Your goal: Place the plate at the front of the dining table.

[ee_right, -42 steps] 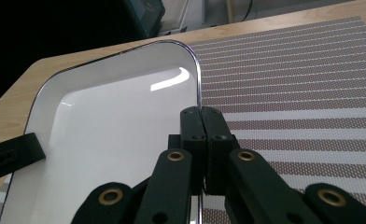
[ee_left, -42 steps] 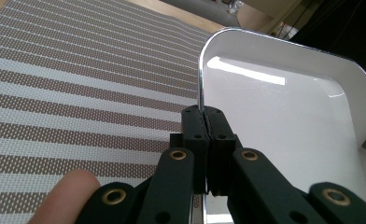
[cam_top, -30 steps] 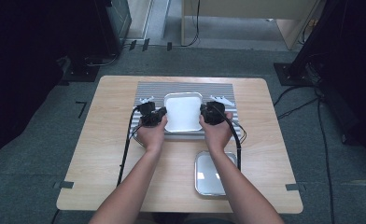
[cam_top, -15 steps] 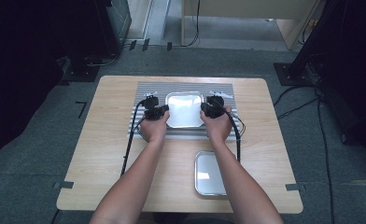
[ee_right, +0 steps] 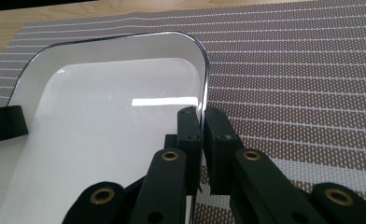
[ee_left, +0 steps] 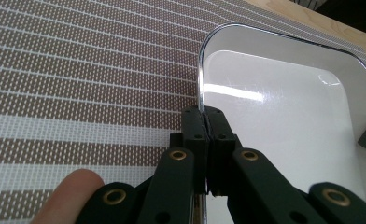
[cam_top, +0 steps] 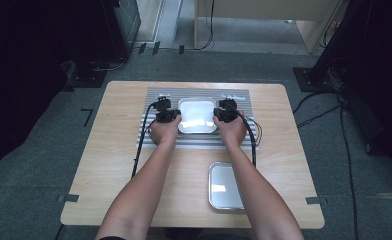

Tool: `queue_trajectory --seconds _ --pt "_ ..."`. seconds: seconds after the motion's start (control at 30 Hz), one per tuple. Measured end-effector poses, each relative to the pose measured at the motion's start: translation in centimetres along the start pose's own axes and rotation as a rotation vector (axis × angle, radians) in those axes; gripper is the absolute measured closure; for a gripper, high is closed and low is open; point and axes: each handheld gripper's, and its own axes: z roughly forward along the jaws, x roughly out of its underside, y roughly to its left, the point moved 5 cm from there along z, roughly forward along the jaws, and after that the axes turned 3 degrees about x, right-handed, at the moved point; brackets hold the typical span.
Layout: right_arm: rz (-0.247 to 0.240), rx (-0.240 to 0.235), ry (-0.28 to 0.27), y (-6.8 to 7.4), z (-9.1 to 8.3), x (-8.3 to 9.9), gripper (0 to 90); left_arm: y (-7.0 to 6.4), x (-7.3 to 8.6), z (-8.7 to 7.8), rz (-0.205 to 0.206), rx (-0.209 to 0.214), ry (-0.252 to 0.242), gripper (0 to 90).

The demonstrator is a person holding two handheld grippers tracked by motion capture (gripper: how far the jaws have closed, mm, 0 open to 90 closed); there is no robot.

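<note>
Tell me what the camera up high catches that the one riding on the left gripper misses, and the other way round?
High view alone: the person's forearms, a second, metal tray near the table's front edge, and the wooden table whole. Left gripper view alone: close up, the left gripper with jaws shut on the white tray's rim, plus the mat's woven mesh. Both share the white tray lying on the striped placemat.

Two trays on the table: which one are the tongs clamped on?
The white tray on the striped mat, pinched at both side rims. The metal tray sits untouched on bare wood, nearer the person.
</note>
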Motion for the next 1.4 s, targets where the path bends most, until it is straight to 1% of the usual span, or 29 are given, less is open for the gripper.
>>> queue_trajectory --seconds 0.1,0.17,0.23,0.27,0.37,0.4,0.53,0.67,0.77,0.93,1.0,1.03,1.07,1.13,1.2,1.23,1.3,1.33,1.4 --pt "0.01 -0.008 0.008 -0.2 0.4 0.0 87.2 0.2 -0.3 0.3 0.001 -0.001 0.012 89.7" --pt "0.023 -0.013 0.003 -0.2 0.6 0.0 87.3 0.3 -0.4 0.4 0.003 -0.004 0.018 89.7" --pt "0.017 -0.009 0.004 -0.2 0.8 0.0 87.0 0.3 -0.5 0.6 0.004 -0.01 0.022 89.7" --pt "0.012 -0.009 0.009 -0.2 1.0 0.0 86.7 0.4 -0.6 0.7 0.002 -0.009 0.025 89.7" --pt "0.018 -0.013 0.021 -0.4 1.3 0.1 86.1 0.3 -0.8 1.1 0.005 0.006 0.034 89.8" --pt "0.018 -0.009 0.022 -0.6 1.3 0.1 85.8 0.3 -0.8 1.2 0.011 0.002 0.037 89.7" --pt "0.03 -0.013 0.023 -0.8 1.7 0.1 85.5 0.4 -0.8 1.5 0.0 0.001 0.042 89.6" --pt "0.025 -0.013 0.027 -0.9 2.2 0.3 84.2 0.5 -0.7 1.8 -0.012 -0.003 0.048 89.3" --pt "0.026 -0.023 0.029 -1.0 2.4 0.5 83.6 0.6 -0.7 2.0 -0.006 -0.01 0.047 88.9" --pt "0.025 -0.025 0.03 -1.0 2.4 0.5 83.0 0.5 -0.7 2.1 -0.006 -0.004 0.044 88.4" --pt "0.038 -0.047 0.034 -1.2 2.4 0.5 80.8 0.6 -0.7 2.1 0.001 0.004 0.046 87.2" --pt "0.049 -0.065 0.038 -1.2 2.4 0.5 79.0 0.6 -0.7 2.1 -0.003 0.012 0.043 85.3" --pt "0.057 -0.082 0.036 -1.3 2.4 0.5 77.9 0.6 -0.7 2.0 0.002 0.01 0.04 83.8" --pt "0.072 -0.118 0.029 -1.6 2.4 0.6 78.0 0.5 -0.7 1.9 0.016 0.007 0.043 83.9" --pt "0.109 -0.159 0.026 -2.1 2.4 0.7 79.2 0.6 -0.5 1.9 0.011 0.01 0.053 83.5" --pt "0.133 -0.17 0.032 -2.3 2.3 0.7 79.8 0.7 -0.5 1.9 0.009 0.006 0.056 83.8" --pt "0.161 -0.189 0.031 -2.5 2.2 0.8 83.7 0.7 -0.4 1.8 0.0 0.017 0.058 85.1" --pt "0.164 -0.187 0.037 -2.4 2.2 0.8 84.0 0.6 -0.4 1.7 0.009 0.013 0.059 86.6" --pt "0.153 -0.176 0.031 -2.2 2.2 0.8 84.6 0.6 -0.3 1.6 0.018 0.001 0.062 87.3"
